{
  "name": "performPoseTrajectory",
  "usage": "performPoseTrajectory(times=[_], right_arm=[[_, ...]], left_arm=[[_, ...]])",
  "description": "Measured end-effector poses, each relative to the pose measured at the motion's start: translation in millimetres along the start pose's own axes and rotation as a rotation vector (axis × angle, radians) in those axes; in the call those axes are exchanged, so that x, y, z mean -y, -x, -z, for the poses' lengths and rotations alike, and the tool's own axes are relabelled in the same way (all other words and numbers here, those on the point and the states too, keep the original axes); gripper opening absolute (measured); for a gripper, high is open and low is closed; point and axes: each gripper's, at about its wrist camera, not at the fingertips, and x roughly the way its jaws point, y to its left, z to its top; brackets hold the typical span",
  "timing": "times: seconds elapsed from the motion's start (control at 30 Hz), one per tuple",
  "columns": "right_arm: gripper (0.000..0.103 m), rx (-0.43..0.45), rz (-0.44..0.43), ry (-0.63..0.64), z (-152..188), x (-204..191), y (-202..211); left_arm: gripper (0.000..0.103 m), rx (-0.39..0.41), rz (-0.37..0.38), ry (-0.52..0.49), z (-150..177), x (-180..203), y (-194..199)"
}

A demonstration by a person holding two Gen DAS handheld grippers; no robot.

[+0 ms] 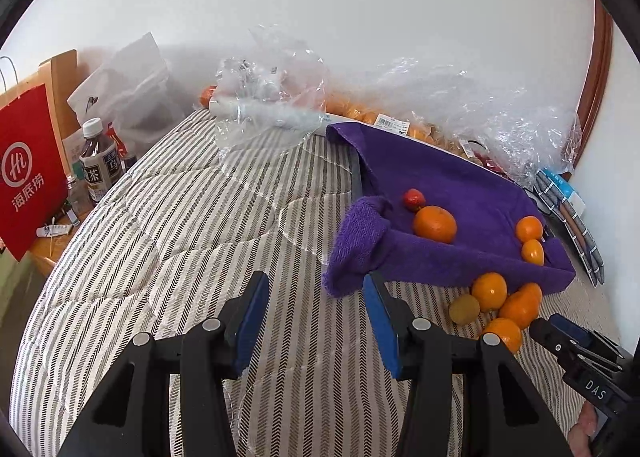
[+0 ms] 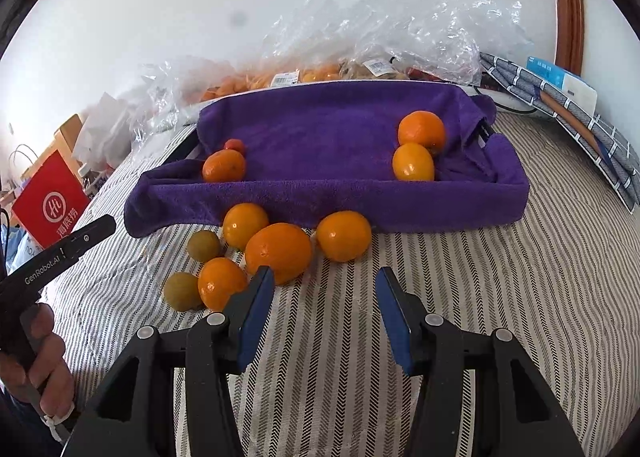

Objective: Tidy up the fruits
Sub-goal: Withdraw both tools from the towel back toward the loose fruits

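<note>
A tray lined with a purple towel [image 2: 320, 125] sits on the striped bed. In it lie an orange [image 2: 223, 165] and a small red fruit [image 2: 235, 145] at the left, and two oranges [image 2: 421, 130] [image 2: 413, 163] at the right. In front of the tray lie several oranges [image 2: 278, 252] [image 2: 344, 235] and two greenish fruits [image 2: 203, 245] [image 2: 182, 291]. My right gripper [image 2: 324, 281] is open and empty, just short of the loose fruit. My left gripper [image 1: 316, 285] is open and empty, left of the tray [image 1: 460, 193] and the loose oranges [image 1: 489, 290].
Clear plastic bags [image 1: 276, 97] with more fruit lie behind the tray against the wall. A red paper bag [image 1: 28, 173] and a bottle [image 1: 96, 157] stand at the bed's left edge. A folded checked cloth [image 2: 568, 113] lies at the right.
</note>
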Motion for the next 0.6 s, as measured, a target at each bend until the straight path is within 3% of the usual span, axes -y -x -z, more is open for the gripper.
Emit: performPoseTrajectory(times=[0.6], right_arm=[[0.052, -0.020, -0.063, 0.044, -1.1, -14.6, -7.5]], left_arm=[[0.047, -0.036, 0.006, 0.038, 0.7, -6.4, -7.6]])
